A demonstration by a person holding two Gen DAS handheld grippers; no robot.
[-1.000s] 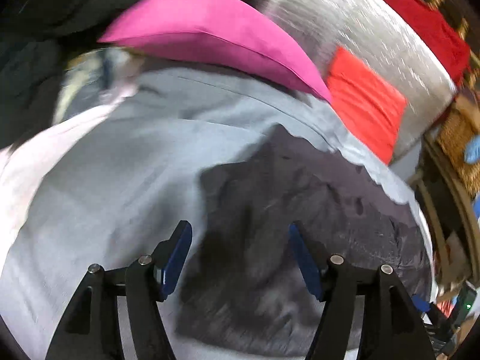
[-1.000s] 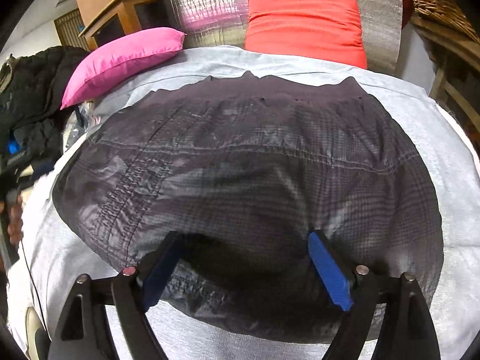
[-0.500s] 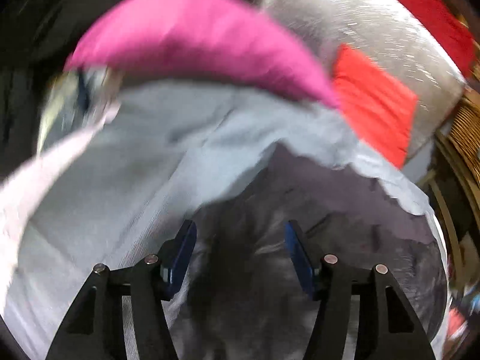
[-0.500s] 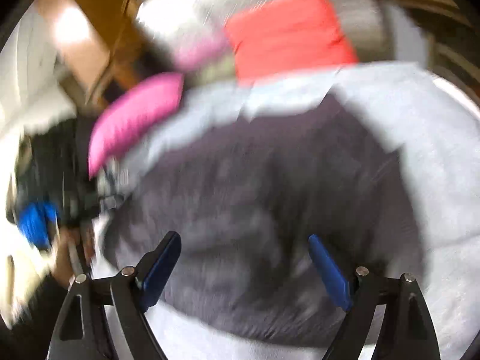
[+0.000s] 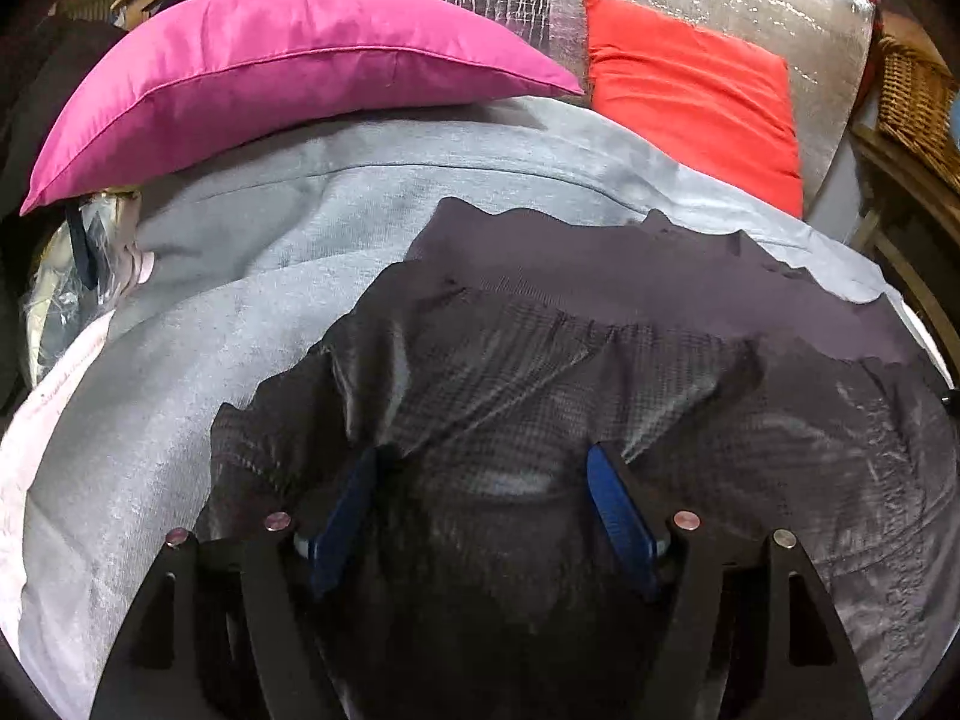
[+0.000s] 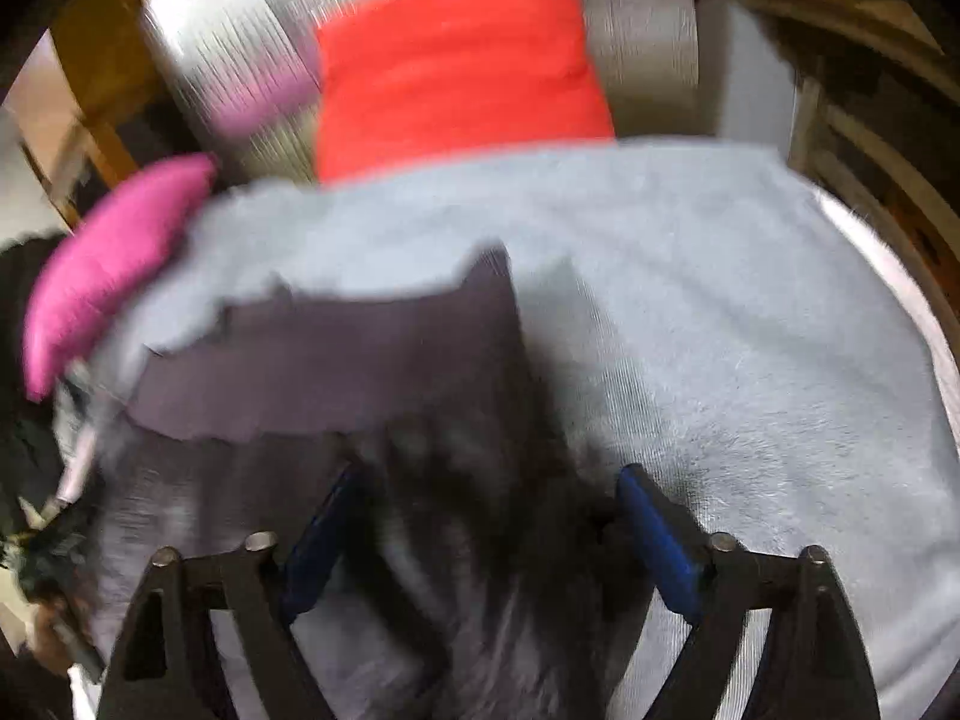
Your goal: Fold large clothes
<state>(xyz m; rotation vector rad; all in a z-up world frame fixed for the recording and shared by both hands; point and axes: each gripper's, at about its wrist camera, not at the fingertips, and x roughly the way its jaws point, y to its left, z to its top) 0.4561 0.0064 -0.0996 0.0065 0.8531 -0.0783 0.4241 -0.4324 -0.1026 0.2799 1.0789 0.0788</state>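
Dark garment (image 5: pixel 540 372) lies on grey blanket (image 5: pixel 180 420), wicker basket (image 5: pixel 918 102) beside.

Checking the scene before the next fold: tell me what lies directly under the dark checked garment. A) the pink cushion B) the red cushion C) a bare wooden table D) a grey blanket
D: in the left wrist view the dark checked garment lies spread on the grey blanket, while the pink cushion and the red cushion sit beyond it, clear of the garment.

Each gripper (image 5: pixel 480 480) (image 6: pixel 486 504) had black linkage arms, silver pivot pins (image 5: pixel 683 519) and blue finger pads (image 5: pixel 618 516).
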